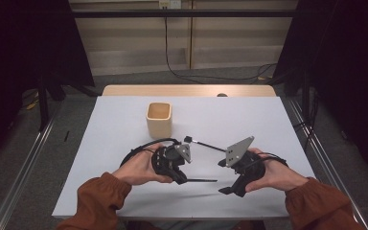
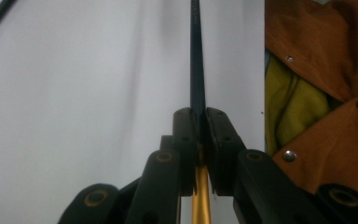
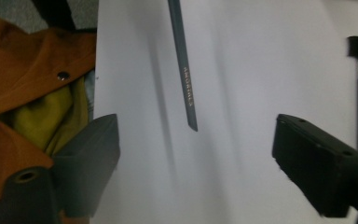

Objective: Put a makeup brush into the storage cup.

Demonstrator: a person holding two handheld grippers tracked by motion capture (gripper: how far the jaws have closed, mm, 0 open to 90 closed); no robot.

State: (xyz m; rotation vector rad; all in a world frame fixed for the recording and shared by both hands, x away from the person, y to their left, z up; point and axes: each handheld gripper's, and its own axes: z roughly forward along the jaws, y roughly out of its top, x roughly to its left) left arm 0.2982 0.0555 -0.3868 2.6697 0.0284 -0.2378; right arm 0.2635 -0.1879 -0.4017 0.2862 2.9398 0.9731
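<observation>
Pinching a dark stick (image 1: 199,180) in left claw (image 1: 184,180), right claw (image 1: 226,189) spread, wooden cup (image 1: 159,119) well apart.

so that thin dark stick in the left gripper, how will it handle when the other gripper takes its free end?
Probably stiff: the stick juts level from the shut left gripper without sagging. Likely light, being so thin. It may pivot or slip, since the pads clamp one end only. The right gripper, jaws wide apart, faces its free tip.
</observation>
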